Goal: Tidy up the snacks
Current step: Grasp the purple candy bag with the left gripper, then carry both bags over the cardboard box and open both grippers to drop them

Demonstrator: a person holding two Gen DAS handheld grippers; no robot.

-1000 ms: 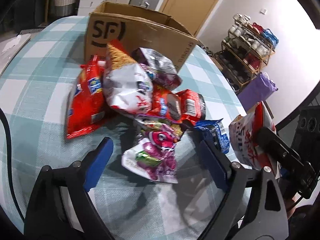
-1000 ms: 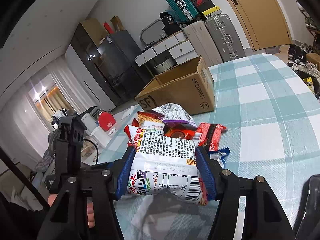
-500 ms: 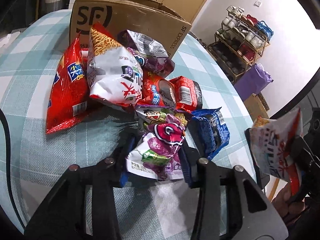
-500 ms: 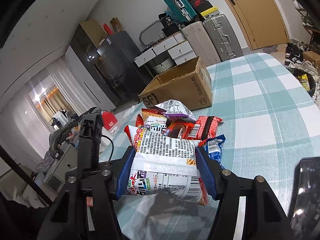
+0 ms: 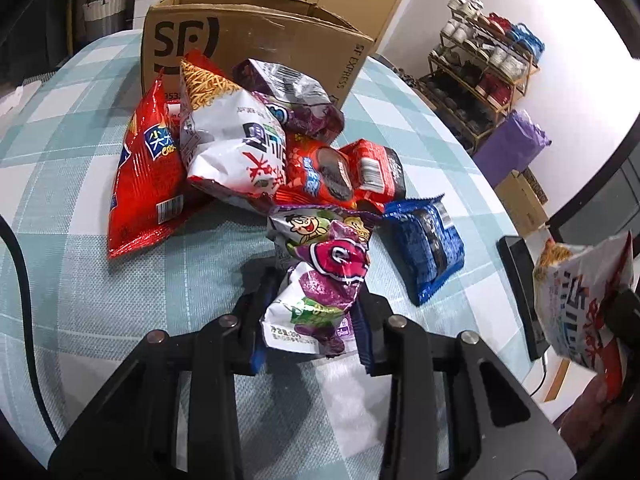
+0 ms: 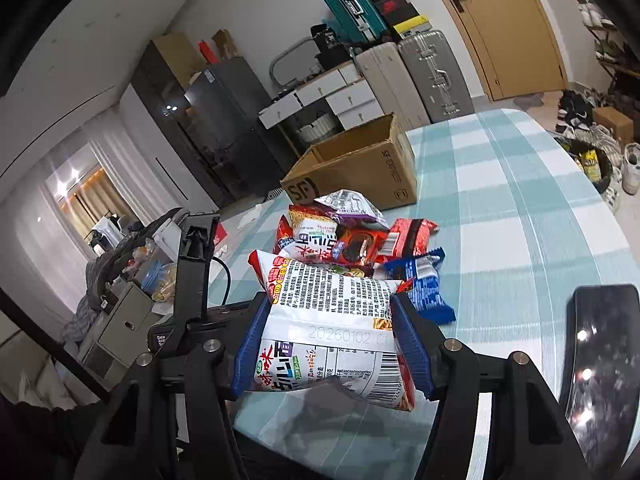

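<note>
The purple-and-white snack bag (image 5: 320,300) lies at the near edge of the snack pile on the bench (image 5: 80,288), pinched between the two blue pads of the left hand-held gripper (image 5: 310,332), which has closed narrowly on the bag's lower half. The packaging is visibly crumpled in the grip. Its upper end touches the green-and-white cartoon packet (image 5: 316,226) behind it.

The right hand-held gripper (image 6: 332,344) clamps a white noodle-snack bag (image 6: 332,320) across its width, printed back facing the camera, carried above the bench surface. The same bag appears at the right edge of the left wrist view (image 5: 584,300).

The remaining pile, behind the gripped purple bag, comprises a blue biscuit pack (image 5: 426,248) to the right, a red cookie pack (image 5: 320,172), a dark red-and-black pack (image 5: 376,168), a white noodle bag (image 5: 236,140), a long red bag (image 5: 144,168) on the left, and a silver-purple bag (image 5: 292,96) at the back.

An open cardboard box (image 5: 256,36) stands on the checked bench just behind the pile, touching the rearmost bags. A dark phone (image 6: 600,352) lies on the bench to the right.
</note>
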